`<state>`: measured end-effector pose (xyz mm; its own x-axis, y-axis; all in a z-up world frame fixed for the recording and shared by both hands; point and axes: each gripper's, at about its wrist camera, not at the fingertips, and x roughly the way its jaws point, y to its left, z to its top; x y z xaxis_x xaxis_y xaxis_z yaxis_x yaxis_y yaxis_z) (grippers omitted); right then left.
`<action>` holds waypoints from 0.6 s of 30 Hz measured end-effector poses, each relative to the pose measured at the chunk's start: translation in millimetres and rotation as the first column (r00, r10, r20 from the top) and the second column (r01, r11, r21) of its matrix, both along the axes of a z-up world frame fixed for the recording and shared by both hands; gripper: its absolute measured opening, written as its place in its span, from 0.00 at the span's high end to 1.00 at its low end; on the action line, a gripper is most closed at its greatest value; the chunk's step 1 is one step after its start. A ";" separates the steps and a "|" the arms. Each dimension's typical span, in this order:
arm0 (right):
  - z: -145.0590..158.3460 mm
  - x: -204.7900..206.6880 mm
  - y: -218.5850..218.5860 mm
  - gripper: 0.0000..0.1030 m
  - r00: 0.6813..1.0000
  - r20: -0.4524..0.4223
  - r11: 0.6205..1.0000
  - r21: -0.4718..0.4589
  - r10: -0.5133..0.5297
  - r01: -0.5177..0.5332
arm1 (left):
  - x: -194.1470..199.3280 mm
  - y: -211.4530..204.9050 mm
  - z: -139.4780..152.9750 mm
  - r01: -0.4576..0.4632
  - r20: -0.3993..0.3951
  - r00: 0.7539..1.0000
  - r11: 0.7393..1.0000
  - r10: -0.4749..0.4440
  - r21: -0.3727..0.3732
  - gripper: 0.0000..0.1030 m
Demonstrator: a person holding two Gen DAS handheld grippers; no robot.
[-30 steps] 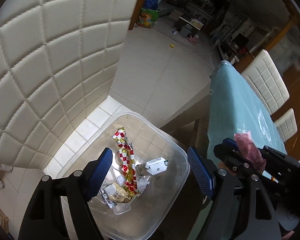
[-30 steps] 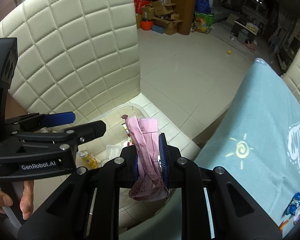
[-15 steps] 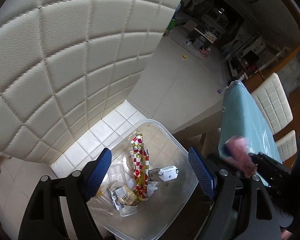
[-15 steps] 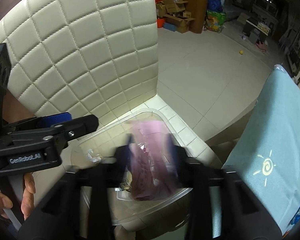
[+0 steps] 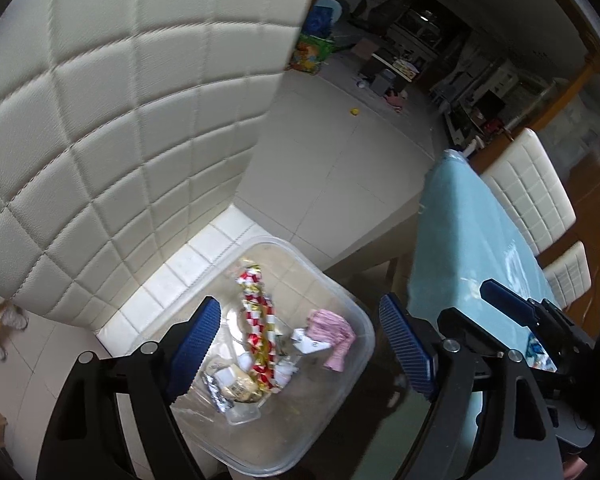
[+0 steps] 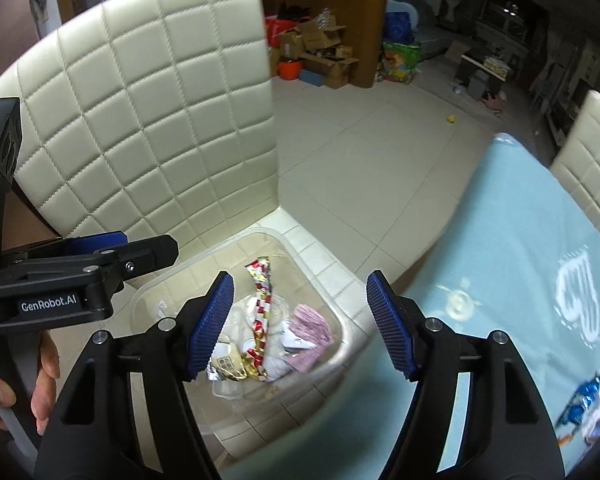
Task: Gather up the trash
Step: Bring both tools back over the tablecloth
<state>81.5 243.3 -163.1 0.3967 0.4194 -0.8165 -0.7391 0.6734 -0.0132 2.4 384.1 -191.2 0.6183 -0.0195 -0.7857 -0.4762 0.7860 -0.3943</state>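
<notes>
Above the bin (image 6: 342, 330), empty wide-open tongs (image 6: 300, 320)

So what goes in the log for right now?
right gripper: open, empty | left gripper: open, empty | pink wrapper: in bin

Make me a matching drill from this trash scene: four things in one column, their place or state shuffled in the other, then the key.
Things
1. pink wrapper
2. blue snack packet
3. clear plastic bin
4. right gripper

Place or state
A. on the cream chair seat
B. lying in the bin beside the red-and-white wrapper
C. open, nothing between the pads
D. on the light blue tablecloth

Pairs: 1-B, 2-D, 3-A, 4-C
</notes>
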 end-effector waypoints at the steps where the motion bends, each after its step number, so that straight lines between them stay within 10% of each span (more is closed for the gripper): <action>1: 4.4 -0.4 -9.8 0.32 1.000 0.008 1.000 0.006 -0.014 0.014 | 1.6 -6.7 4.0 0.010 0.002 1.000 1.000 -0.010 0.009 0.23; 18: 42.3 2.9 -254.1 0.26 0.931 0.038 0.926 0.125 -0.363 0.356 | 49.8 -215.9 66.9 0.323 0.027 0.943 0.934 -0.330 0.153 0.22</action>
<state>84.4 -10.7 -120.7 0.5844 0.3284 -0.7421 -0.4469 0.8935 0.0435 52.2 168.1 -124.3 0.6364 -0.1163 -0.7625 -0.1659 0.9448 -0.2825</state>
